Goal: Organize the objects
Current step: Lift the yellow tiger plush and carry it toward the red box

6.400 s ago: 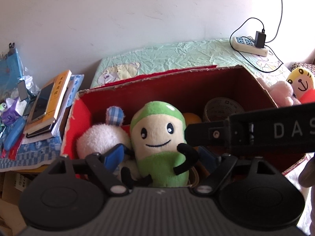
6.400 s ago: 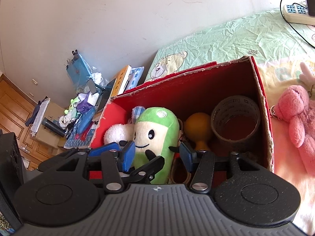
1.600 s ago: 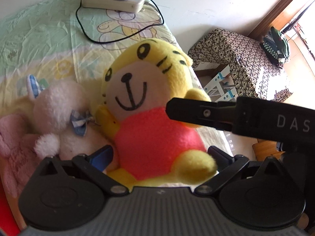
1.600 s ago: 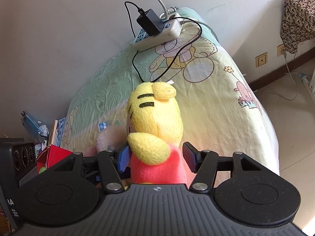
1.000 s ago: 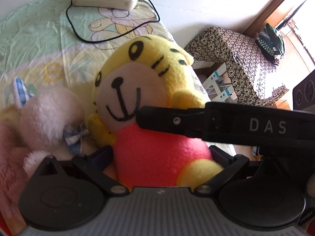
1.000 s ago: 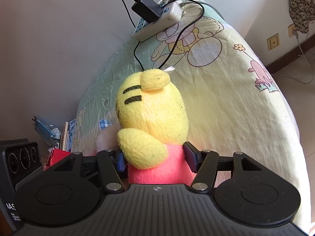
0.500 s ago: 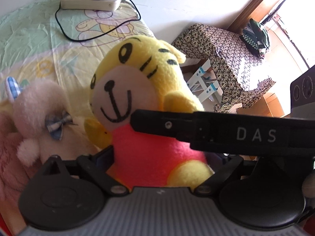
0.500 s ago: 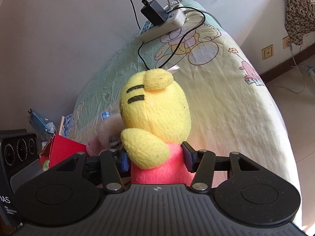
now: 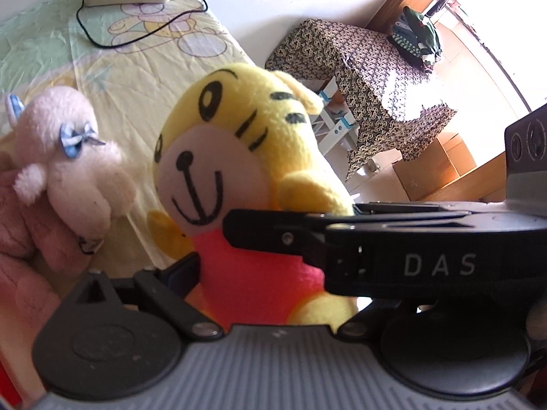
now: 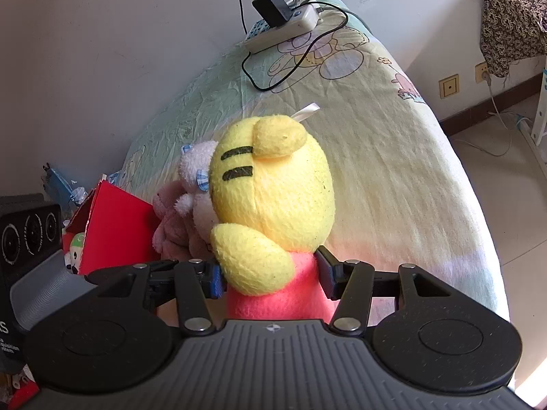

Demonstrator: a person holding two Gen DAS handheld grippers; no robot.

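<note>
Right tongs (image 10: pixel 270 278): closed on the pink body of the yellow tiger plush (image 10: pixel 273 201), pads pressed in from both sides.
Left tongs (image 9: pixel 259 270): set around the same plush from the front; only the left pad shows against the pink body, the right finger is hidden behind the right tongs, so I cannot tell whether they grip.
Yellow tiger plush: upright, held over the bed (image 10: pixel 393 157), face toward the left camera.
Pale pink plush (image 9: pixel 68 157): just beside the tiger, blue bow on its head.
Red box (image 10: pixel 112 225): at the bed's left, near the plush toys.
Power strip (image 10: pixel 283 30): on the far end of the bed, by the wall.
</note>
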